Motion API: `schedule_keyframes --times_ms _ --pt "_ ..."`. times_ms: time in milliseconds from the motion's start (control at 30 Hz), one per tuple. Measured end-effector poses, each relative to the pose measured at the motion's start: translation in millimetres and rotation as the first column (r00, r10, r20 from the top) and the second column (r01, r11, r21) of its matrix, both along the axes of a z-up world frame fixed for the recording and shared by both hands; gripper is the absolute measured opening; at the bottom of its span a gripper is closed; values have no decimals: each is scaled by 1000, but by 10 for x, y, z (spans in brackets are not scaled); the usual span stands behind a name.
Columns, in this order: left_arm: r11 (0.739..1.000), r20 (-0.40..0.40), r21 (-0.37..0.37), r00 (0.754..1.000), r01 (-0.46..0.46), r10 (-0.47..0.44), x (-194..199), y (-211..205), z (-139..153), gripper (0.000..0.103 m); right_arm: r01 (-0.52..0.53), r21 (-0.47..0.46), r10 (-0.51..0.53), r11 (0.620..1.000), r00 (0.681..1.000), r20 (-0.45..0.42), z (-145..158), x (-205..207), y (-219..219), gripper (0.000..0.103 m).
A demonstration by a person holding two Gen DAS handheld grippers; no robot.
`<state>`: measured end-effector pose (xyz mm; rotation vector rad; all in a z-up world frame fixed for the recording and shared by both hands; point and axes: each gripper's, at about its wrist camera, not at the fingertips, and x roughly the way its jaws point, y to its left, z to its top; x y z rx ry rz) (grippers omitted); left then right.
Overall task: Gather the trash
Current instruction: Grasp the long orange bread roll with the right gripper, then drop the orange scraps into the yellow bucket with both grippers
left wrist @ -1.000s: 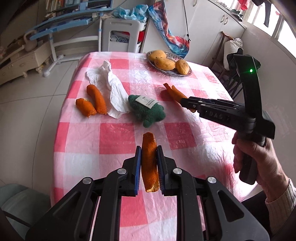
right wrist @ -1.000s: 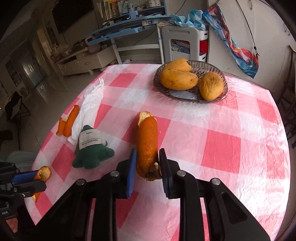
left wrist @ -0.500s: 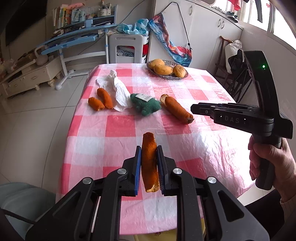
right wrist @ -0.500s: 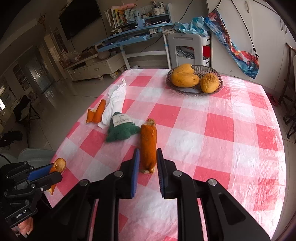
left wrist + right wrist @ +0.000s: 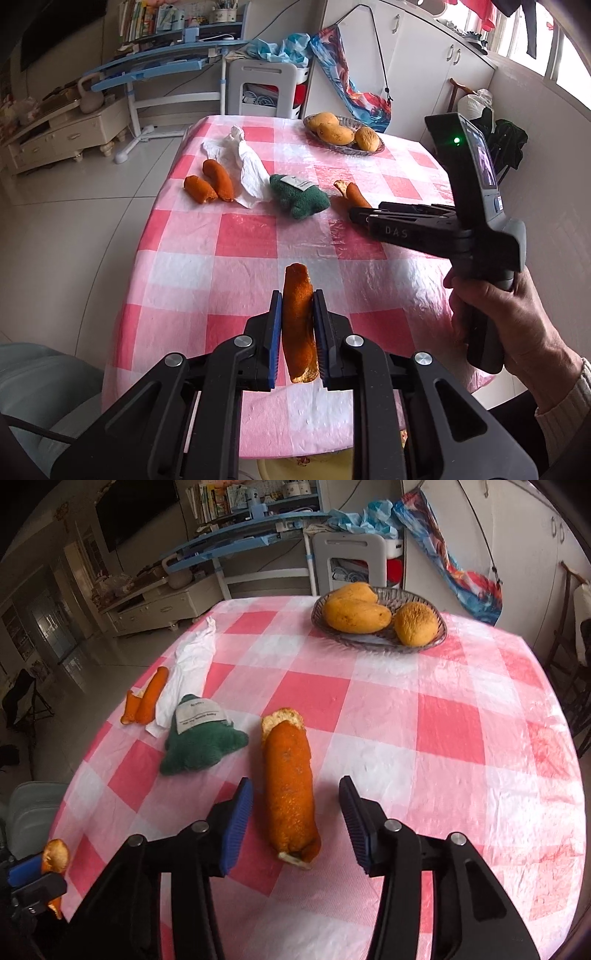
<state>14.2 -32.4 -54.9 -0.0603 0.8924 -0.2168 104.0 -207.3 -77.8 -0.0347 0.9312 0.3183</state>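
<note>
My left gripper [image 5: 297, 328] is shut on an orange peel strip [image 5: 298, 317] and holds it above the table's near edge. My right gripper [image 5: 295, 821] is open, its jaws on either side of another long orange peel [image 5: 290, 779] that lies on the pink checked tablecloth [image 5: 443, 720]. This peel also shows in the left wrist view [image 5: 354, 194], partly behind the right gripper [image 5: 356, 216]. Two more peels [image 5: 210, 181] lie at the left by a crumpled white tissue [image 5: 247, 166].
A green plush toy [image 5: 299, 195] with a white label lies mid-table. A glass bowl [image 5: 437, 637] of mangoes stands at the far side. A grey chair [image 5: 40, 387] is at the near left. A yellow container rim [image 5: 314, 467] shows under the table edge.
My right gripper has opened and come down around the peel on the table. My left gripper still holds its peel and has moved in toward the table.
</note>
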Motion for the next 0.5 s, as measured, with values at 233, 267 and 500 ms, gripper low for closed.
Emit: schedule_keyframes --times_ms 233,267,500 --pt "999 39 -42 999 -7 9 0 27 100 16 -47 53 47 998 999 0 154 -206 -57 22" --pt "999 47 -42 999 -7 9 -19 30 114 16 -58 57 57 997 998 15 225 -290 -47 22" --pt "998 98 -56 995 -10 15 -260 43 194 16 -82 203 66 976 994 85 552 -1072 -147 22"
